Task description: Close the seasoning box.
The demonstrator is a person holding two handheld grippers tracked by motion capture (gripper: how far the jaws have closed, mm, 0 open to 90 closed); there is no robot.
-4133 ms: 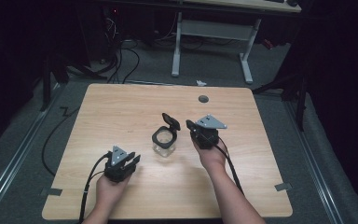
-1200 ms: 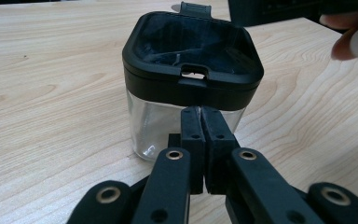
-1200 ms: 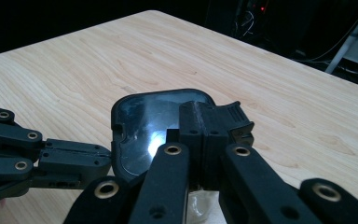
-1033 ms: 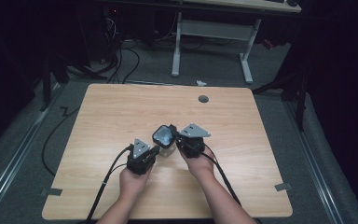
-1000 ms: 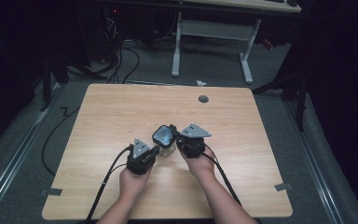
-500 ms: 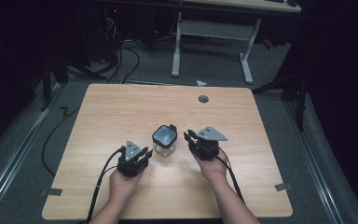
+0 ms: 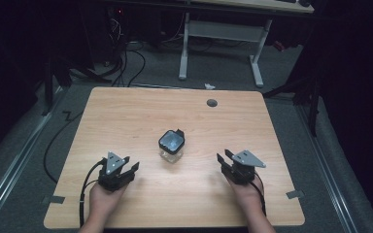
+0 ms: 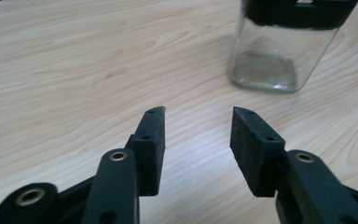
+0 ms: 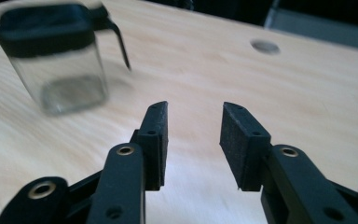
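Observation:
A small clear square jar (image 7: 171, 146) with a black lid shut on it stands upright near the middle of the wooden table (image 7: 126, 111). My left gripper (image 7: 130, 169) rests at the front left, open and holding nothing. The same jar (image 8: 279, 42) shows in the left gripper view, beyond and to the right of the jaws of the left gripper (image 8: 198, 140). At the front right my right gripper (image 7: 223, 158) is open and empty too. The right gripper view has the jar (image 9: 58, 58) to the upper left of the right gripper (image 9: 193, 140), blurred.
A round grey cable hole (image 7: 211, 103) sits in the table near its far edge. Cables (image 7: 126, 58) lie on the floor behind the table, next to the white legs of a desk (image 7: 223, 34).
Both grippers have let go of the jar and drawn back toward the front corners of the table. The lid, standing open 4 s ago, now lies shut on the jar.

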